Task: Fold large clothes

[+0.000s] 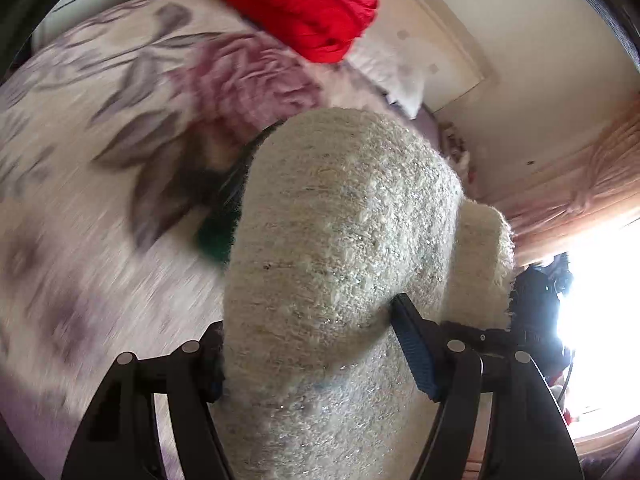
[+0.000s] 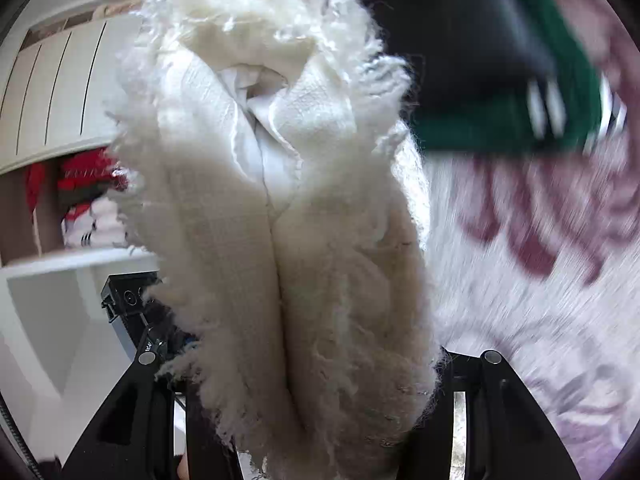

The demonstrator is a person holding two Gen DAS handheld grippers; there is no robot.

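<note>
A thick cream fuzzy garment (image 1: 344,248) fills the middle of the left wrist view. My left gripper (image 1: 308,344) is shut on a bulging fold of it, held above the floral bedspread (image 1: 100,160); one blue-padded finger (image 1: 412,344) shows, the other is hidden by fabric. In the right wrist view the same cream garment (image 2: 288,240) hangs forward, its white lining (image 2: 264,120) showing at the top. My right gripper (image 2: 304,392) is shut on it; its fingertips are buried in the fleece.
A red garment (image 1: 312,4) lies at the far end of the bed beside a white pillow (image 1: 396,68). A green and black garment (image 2: 504,80) lies on the bedspread (image 2: 540,280). White furniture (image 2: 52,92) stands left; pink curtains (image 1: 580,184) and a bright window stand right.
</note>
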